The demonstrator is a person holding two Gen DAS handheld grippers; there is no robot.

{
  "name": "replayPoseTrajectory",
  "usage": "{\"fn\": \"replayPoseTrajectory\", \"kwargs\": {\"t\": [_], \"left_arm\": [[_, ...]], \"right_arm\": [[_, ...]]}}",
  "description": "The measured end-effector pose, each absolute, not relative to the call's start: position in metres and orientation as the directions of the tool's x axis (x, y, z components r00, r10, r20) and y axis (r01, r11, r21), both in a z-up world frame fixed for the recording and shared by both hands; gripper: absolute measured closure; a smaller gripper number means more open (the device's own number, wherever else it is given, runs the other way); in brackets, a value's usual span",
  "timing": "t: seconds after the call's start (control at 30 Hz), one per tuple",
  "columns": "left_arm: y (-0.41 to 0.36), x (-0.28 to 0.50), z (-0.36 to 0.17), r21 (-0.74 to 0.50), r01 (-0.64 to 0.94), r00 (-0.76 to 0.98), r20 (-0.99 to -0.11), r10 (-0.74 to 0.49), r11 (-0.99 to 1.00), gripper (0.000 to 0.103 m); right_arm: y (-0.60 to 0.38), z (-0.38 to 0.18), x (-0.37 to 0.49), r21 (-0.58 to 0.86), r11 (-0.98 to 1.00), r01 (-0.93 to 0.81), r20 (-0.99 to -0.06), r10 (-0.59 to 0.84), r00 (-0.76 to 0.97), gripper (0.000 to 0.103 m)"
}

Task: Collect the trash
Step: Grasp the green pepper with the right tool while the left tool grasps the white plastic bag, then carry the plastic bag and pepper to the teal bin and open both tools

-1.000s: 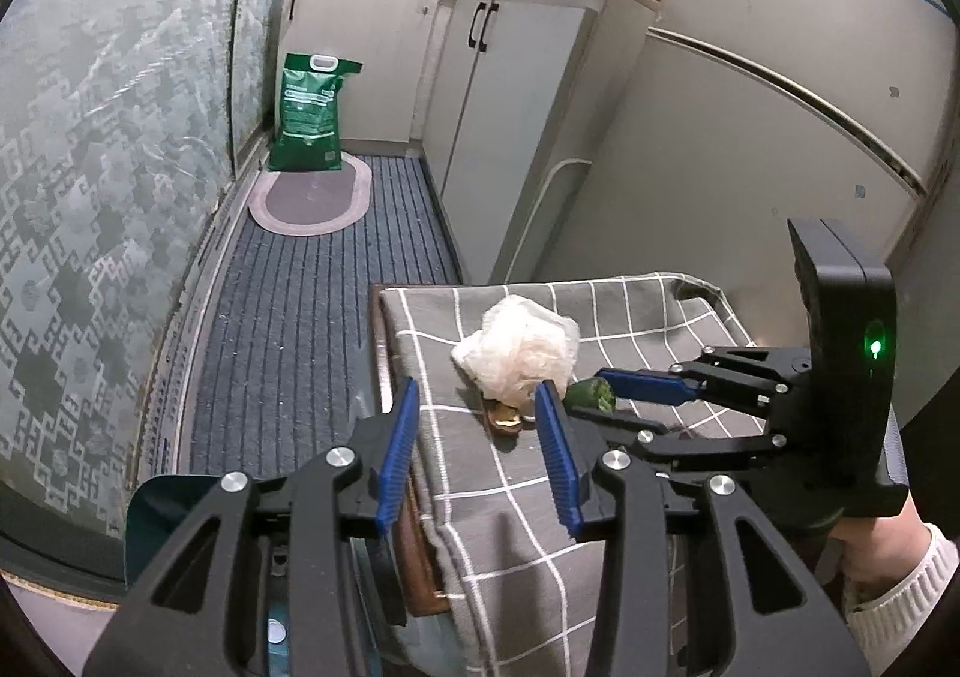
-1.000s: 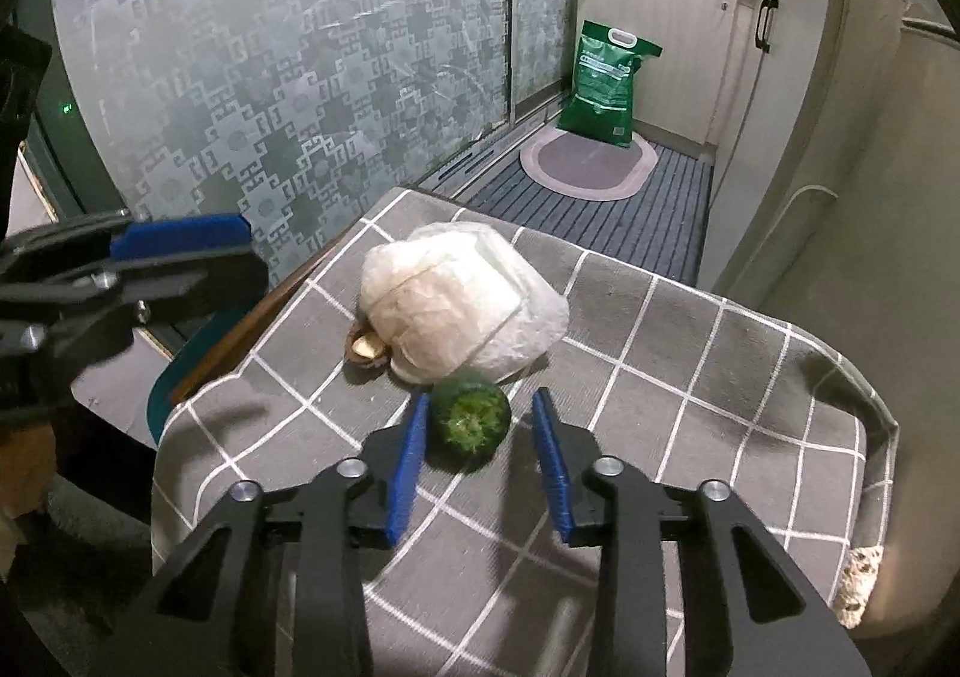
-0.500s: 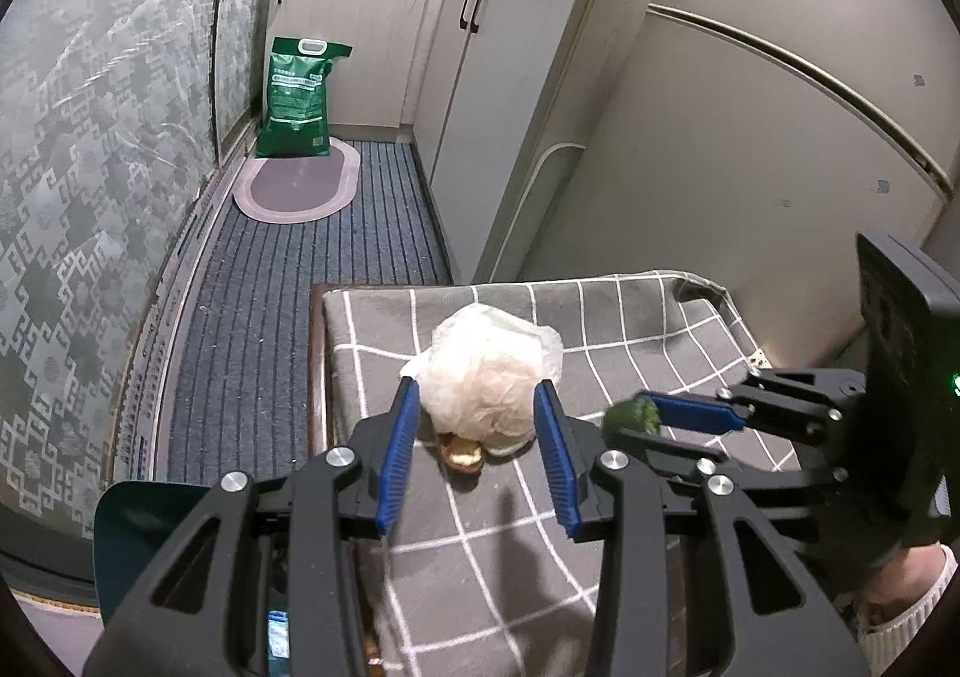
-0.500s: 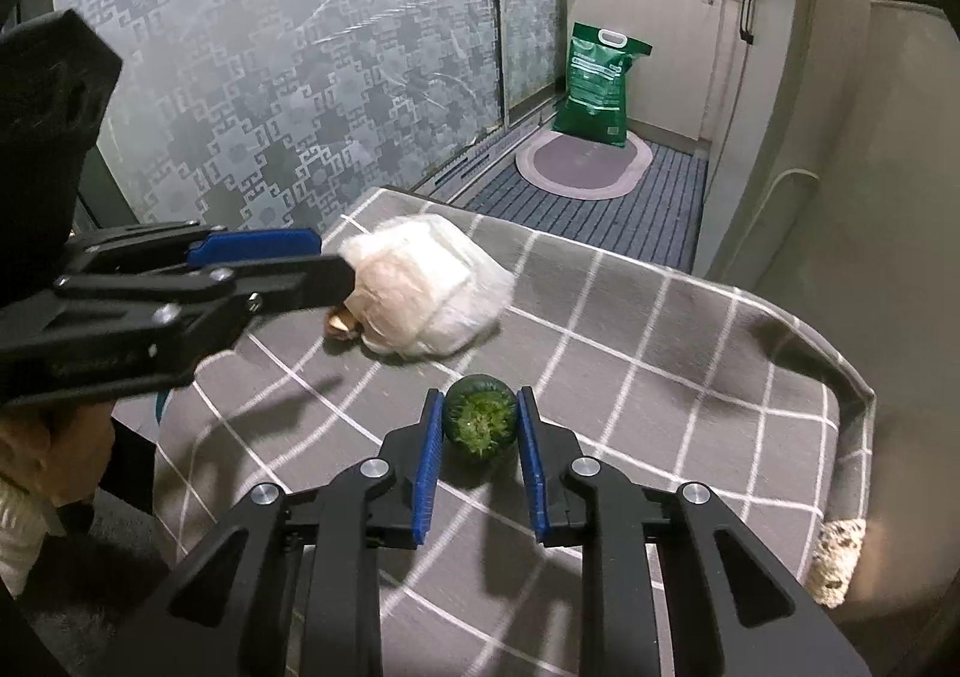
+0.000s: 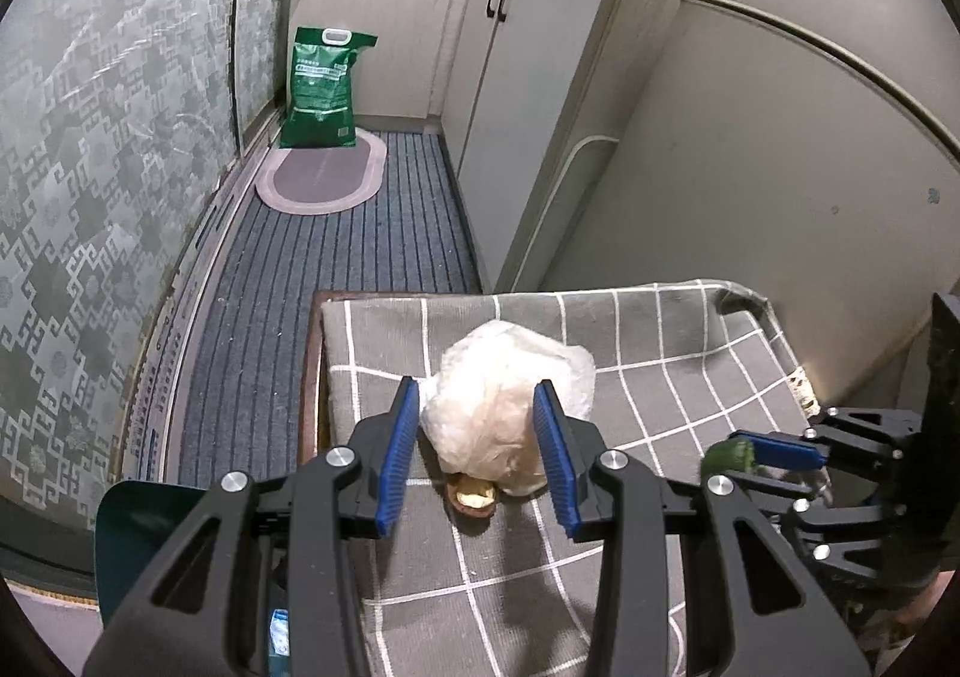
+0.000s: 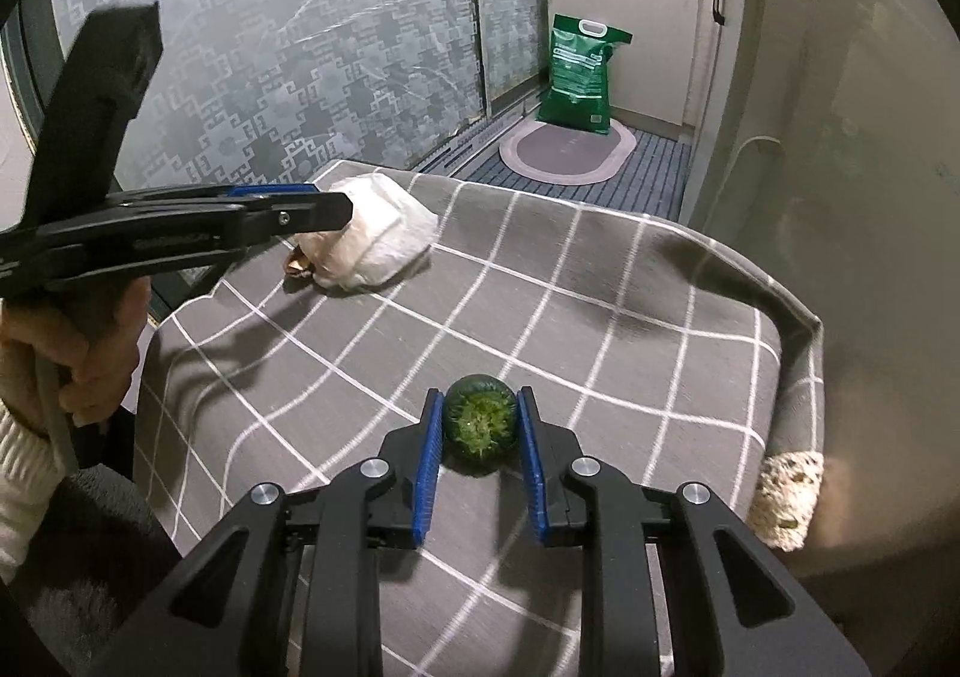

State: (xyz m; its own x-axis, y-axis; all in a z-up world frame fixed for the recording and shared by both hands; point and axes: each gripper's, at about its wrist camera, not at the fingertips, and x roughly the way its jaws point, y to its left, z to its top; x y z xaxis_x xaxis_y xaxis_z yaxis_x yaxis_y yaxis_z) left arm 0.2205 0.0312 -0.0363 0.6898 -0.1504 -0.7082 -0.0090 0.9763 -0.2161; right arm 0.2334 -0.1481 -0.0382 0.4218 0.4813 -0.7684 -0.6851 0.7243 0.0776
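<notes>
A crumpled white plastic bag [image 5: 504, 401] lies on the grey checked tablecloth [image 5: 660, 353], with a brown peel scrap [image 5: 471, 497] at its near side. My left gripper [image 5: 477, 407] is open, its blue pads on either side of the bag. My right gripper [image 6: 478, 425] is shut on a green cucumber end [image 6: 480, 424] and holds it just above the cloth. The bag [image 6: 378, 239] and the left gripper [image 6: 288, 209] also show in the right wrist view. The cucumber end [image 5: 729, 458] shows in the left wrist view.
A teal dustpan or bin edge [image 5: 138, 533] sits low on the left beside the table. White cabinets [image 5: 540, 77], a green sack [image 5: 321, 89] and an oval mat [image 5: 324, 182] lie beyond. Patterned glass doors [image 6: 270, 47] run along the left.
My left gripper has moved forward so the bag sits between its pads. My right gripper has closed on the cucumber end and drawn it back from the bag.
</notes>
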Motion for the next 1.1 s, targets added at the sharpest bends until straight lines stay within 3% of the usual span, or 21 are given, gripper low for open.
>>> {"fn": "replayPoseTrajectory", "kwargs": {"t": [0.33,0.77,1.1], "left_arm": [[0.027,0.216,-0.035,-0.206,0.002,0.703,-0.696,-0.148,0.979,0.095],[0.015,0.197,-0.005,-0.218,0.071,0.741,-0.642,-0.198,0.973,0.098],[0.048,0.177,0.012,-0.228,0.026,0.771,-0.616,-0.165,0.973,0.098]], "right_arm": [[-0.159,-0.036,0.229,0.072,0.734,-0.675,-0.766,0.474,0.434,0.079],[-0.148,-0.029,0.229,0.058,0.732,-0.679,-0.758,0.475,0.447,0.079],[-0.116,-0.019,0.22,0.047,0.705,-0.708,-0.75,0.493,0.441,0.079]]}}
